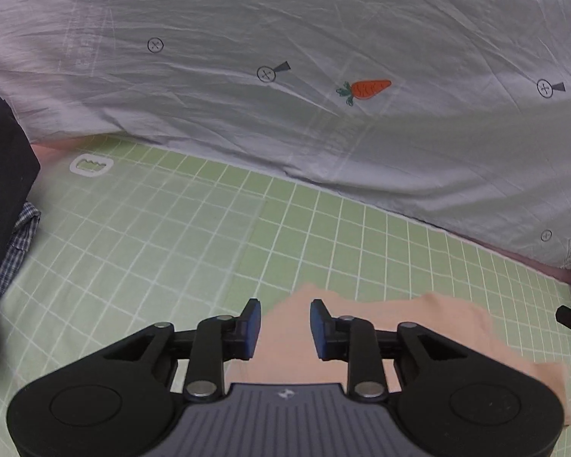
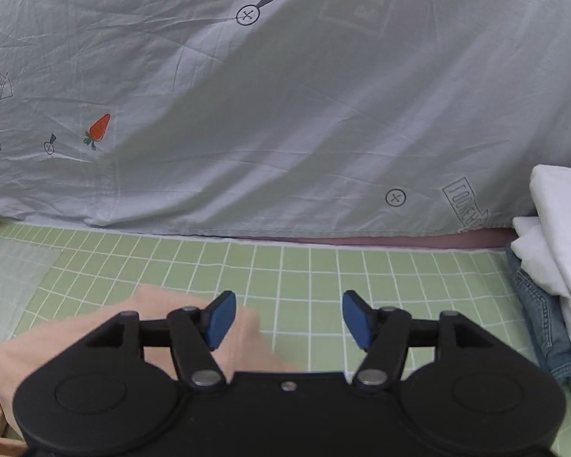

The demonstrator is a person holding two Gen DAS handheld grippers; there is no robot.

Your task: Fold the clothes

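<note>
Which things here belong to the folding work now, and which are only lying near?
In use: peach garment, left gripper, right gripper, green grid mat.
Lying about: carrot-print sheet, white stack, jeans, dark garment, plaid cloth.

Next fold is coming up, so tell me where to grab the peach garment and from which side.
Grip the peach garment at its far edge, where a corner pokes out onto the green grid mat. It lies flat, so come down from above and pinch that thin edge. The left gripper hangs right over it, jaws apart and empty; the right gripper, also open, sits mostly over bare mat.
</note>
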